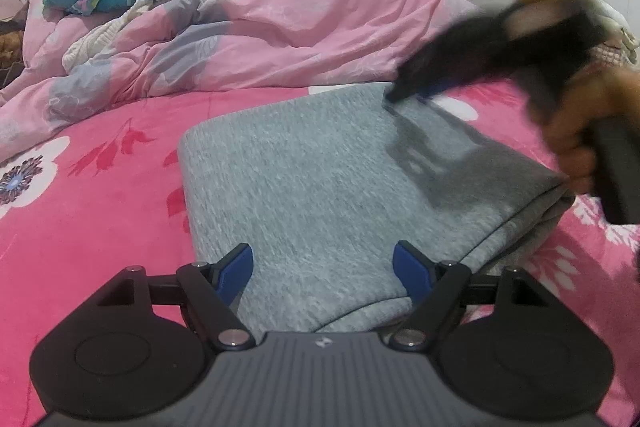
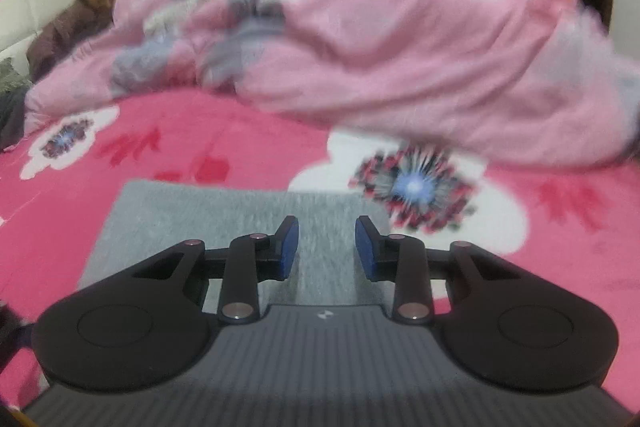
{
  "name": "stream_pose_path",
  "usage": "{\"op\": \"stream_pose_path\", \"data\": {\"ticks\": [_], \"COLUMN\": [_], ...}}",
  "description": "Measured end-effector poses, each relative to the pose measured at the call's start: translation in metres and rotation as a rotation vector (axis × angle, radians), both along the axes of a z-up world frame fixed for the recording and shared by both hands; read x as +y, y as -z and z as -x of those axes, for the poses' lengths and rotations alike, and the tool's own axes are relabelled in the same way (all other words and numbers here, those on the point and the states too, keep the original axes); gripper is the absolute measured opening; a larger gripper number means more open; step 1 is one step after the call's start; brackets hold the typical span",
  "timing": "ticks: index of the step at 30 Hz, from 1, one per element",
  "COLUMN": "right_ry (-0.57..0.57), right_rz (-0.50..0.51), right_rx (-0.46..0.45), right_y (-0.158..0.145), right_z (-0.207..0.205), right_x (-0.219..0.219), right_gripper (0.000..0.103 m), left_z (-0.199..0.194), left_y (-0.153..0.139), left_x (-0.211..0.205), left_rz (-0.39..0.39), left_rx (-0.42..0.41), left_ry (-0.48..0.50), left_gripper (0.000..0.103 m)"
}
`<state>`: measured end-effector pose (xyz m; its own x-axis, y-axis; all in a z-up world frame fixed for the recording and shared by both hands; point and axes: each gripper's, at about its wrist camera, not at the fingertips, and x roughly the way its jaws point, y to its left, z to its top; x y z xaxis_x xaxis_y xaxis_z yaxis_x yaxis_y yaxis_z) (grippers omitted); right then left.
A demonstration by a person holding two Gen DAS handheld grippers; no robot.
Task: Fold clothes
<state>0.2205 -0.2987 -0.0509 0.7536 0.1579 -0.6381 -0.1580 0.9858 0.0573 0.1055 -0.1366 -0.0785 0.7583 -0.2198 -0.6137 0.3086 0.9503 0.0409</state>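
the folded grey cloth (image 1: 320,183) lies in the middle of the frame on the pink sheet (image 1: 100,195). left gripper (image 1: 322,271) is wide open over its near edge, holding nothing. right gripper (image 2: 327,251) is half open and empty above the cloth.

Garment (image 1: 320,187) on bedspread (image 1: 100,227) — duvet (image 1: 300,27) behind

The left gripper (image 1: 322,273) and the right gripper (image 2: 327,247) look alike: black linkage arms with silver pivot screws, blue pads (image 2: 291,247) on the fingertips, round black side housings and a ribbed grey body (small white logo at centre).
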Motion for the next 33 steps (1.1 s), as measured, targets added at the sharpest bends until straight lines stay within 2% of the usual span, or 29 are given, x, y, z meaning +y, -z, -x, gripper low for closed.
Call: {"op": "stream_pose_path", "data": {"ticks": [3,8,13,15,17,19,31,33], "right_ry": [-0.009,0.021,0.080,0.123,0.135,0.116,0.025,0.034], "right_rz": [0.001,-0.023,-0.055,-0.108,-0.169,-0.188,-0.079,-0.073], "right_rx": [0.075,0.066,0.148,0.141,0.073,0.019,-0.058,-0.074], "right_y": [0.012,-0.011,0.018,0.014,-0.004,-0.019,0.010,0.005], "right_z": [-0.016,-0.032,-0.070,-0.069,-0.050,-0.025,0.098,0.111], "right_x": [-0.002,-0.006,-0.008,-0.016,-0.026,-0.032,-0.024,-0.023], "right_gripper": [0.030,0.031,0.031,0.031,0.031,0.031,0.031,0.031], "left_z": [-0.002,-0.001,-0.003,-0.004,-0.005,-0.006,-0.009,-0.010], "left_y": [-0.001,0.001,0.000,-0.001,-0.001,-0.002,-0.006,-0.006], "left_x": [0.003,0.007,0.008,0.008,0.010,0.010,0.004,0.003], "left_rz": [0.012,0.030,0.034,0.035,0.040,0.041,0.004,-0.004], "left_rx": [0.007,0.000,0.010,0.017,0.023,0.027,0.056,0.058], "left_ry": [0.007,0.016,0.023,0.025,0.026,0.025,0.021,0.015], "left_gripper": [0.079,0.079,0.079,0.080,0.080,0.080,0.082,0.083]}}
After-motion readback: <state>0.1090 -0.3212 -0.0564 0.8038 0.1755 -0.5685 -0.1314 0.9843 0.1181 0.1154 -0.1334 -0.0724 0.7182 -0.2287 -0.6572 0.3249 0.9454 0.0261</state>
